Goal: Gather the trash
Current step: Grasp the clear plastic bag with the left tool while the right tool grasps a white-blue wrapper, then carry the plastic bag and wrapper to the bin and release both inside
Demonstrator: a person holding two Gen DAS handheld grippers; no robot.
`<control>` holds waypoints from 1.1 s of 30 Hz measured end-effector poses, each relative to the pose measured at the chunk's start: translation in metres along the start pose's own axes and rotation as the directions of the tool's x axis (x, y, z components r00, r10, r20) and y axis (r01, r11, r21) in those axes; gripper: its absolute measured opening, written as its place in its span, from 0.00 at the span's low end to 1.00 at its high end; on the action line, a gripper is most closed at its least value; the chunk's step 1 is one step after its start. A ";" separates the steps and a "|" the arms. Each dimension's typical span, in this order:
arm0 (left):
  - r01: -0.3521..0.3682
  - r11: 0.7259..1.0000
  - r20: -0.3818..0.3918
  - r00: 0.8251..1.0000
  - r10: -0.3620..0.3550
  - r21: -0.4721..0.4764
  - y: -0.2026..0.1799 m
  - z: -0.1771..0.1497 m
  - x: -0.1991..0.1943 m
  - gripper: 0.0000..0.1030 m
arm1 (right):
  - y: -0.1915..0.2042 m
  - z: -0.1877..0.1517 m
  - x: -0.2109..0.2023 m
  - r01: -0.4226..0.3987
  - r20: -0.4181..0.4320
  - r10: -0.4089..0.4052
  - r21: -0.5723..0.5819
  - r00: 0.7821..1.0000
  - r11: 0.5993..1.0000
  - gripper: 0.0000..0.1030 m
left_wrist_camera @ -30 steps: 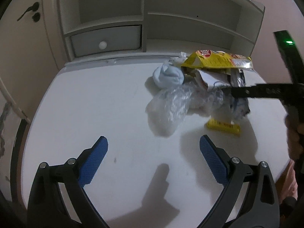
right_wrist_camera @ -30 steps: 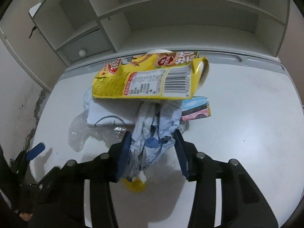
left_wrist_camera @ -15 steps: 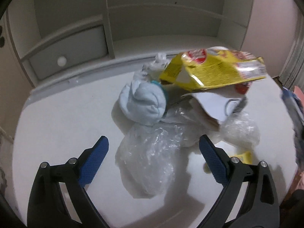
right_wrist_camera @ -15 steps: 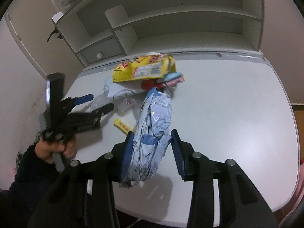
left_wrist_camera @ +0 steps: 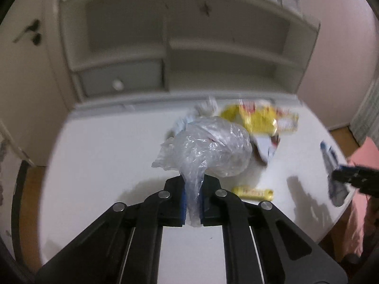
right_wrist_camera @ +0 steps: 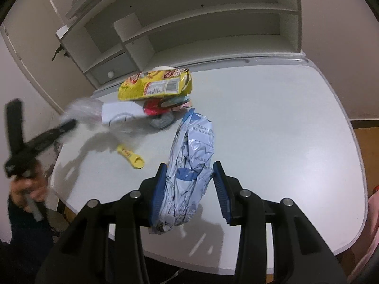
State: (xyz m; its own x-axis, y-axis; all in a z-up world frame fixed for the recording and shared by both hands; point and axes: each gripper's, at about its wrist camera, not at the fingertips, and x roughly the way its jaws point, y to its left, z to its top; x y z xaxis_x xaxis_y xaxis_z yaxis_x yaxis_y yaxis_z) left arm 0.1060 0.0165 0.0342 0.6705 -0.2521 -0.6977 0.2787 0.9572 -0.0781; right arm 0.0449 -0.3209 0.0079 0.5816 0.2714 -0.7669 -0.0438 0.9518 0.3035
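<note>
My left gripper [left_wrist_camera: 193, 189] is shut on the neck of a crumpled clear plastic bag [left_wrist_camera: 208, 149], held up above the white table [left_wrist_camera: 106, 153]. My right gripper [right_wrist_camera: 189, 165] is shut on a crumpled pale blue and white wrapper [right_wrist_camera: 191, 146] over the table's near side. On the table a yellow snack bag [right_wrist_camera: 156, 85] lies on top of a pile with a white paper [right_wrist_camera: 120, 113] and a red wrapper [right_wrist_camera: 154, 106]. A small yellow sachet [right_wrist_camera: 131, 156] lies alone in front of the pile. The right wrist view shows the left gripper [right_wrist_camera: 68, 125] blurred at the left.
A white shelf unit with a small drawer [left_wrist_camera: 120, 78] stands along the table's far edge. The table's rounded right edge [right_wrist_camera: 355, 165] drops to a wooden floor. A person's hand [right_wrist_camera: 26, 189] holds the left tool off the table's left corner.
The left gripper's jaws closed on the clear plastic bag and lifted it off the table. The right gripper drew the blue and white wrapper back from the pile toward the near edge.
</note>
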 end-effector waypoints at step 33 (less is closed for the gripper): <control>0.577 0.656 -0.353 0.816 -0.457 0.486 -0.502 -0.129 0.049 0.05 | -0.349 -0.211 -0.135 0.432 -0.141 -0.429 0.546 0.892 0.718 0.39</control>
State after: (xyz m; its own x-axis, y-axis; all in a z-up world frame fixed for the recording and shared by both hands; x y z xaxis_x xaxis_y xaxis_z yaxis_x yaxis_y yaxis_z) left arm -0.0902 -0.4577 -0.0527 0.1774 -0.5934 -0.7851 0.9042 0.4131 -0.1080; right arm -0.1898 -0.6599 -0.1141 0.4229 -0.1460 -0.8943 0.6629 0.7228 0.1954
